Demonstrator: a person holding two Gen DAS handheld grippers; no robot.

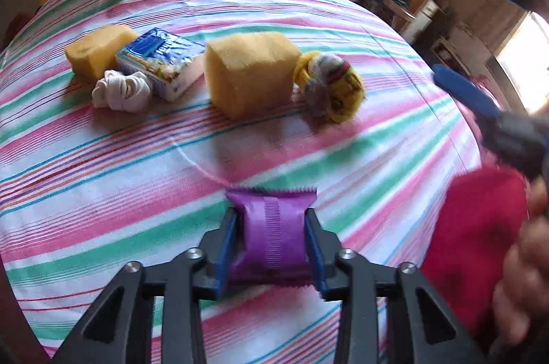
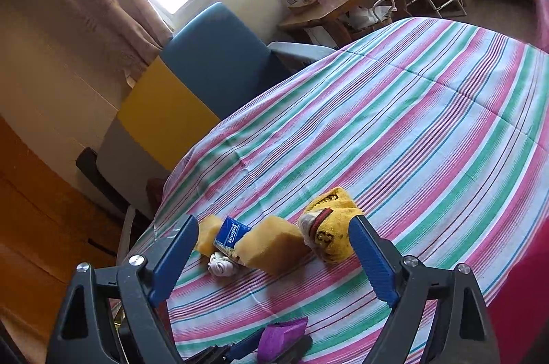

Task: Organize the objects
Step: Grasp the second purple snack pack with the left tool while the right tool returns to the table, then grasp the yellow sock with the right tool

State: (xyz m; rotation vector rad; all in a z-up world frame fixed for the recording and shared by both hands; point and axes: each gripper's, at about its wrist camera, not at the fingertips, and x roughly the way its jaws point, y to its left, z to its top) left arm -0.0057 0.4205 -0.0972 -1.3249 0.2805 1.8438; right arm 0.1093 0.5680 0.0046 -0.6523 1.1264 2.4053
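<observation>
One blue pack (image 2: pixel 229 235) reads "tempo"; left claw (image 1: pixel 271 238) squeezes a crinkly purple packet (image 1: pixel 272 226), right claw (image 2: pixel 271 256) gapes wide, holding nothing.

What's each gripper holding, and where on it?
The left gripper is shut on the purple packet, pinching its two side edges at mid-length. The right gripper is open, holding nothing.

Purple packet (image 1: pixel 272 235) clamped btwn left tongs (image 1: pixel 272 247), above striped cloth. Row behind, L to R: small sponge (image 1: pixel 97 50), white sock ball (image 1: pixel 121 91), blue tissue pack (image 1: pixel 161 60), big sponge (image 1: pixel 252 72), yellow rolled cloth (image 1: pixel 329 86).
</observation>
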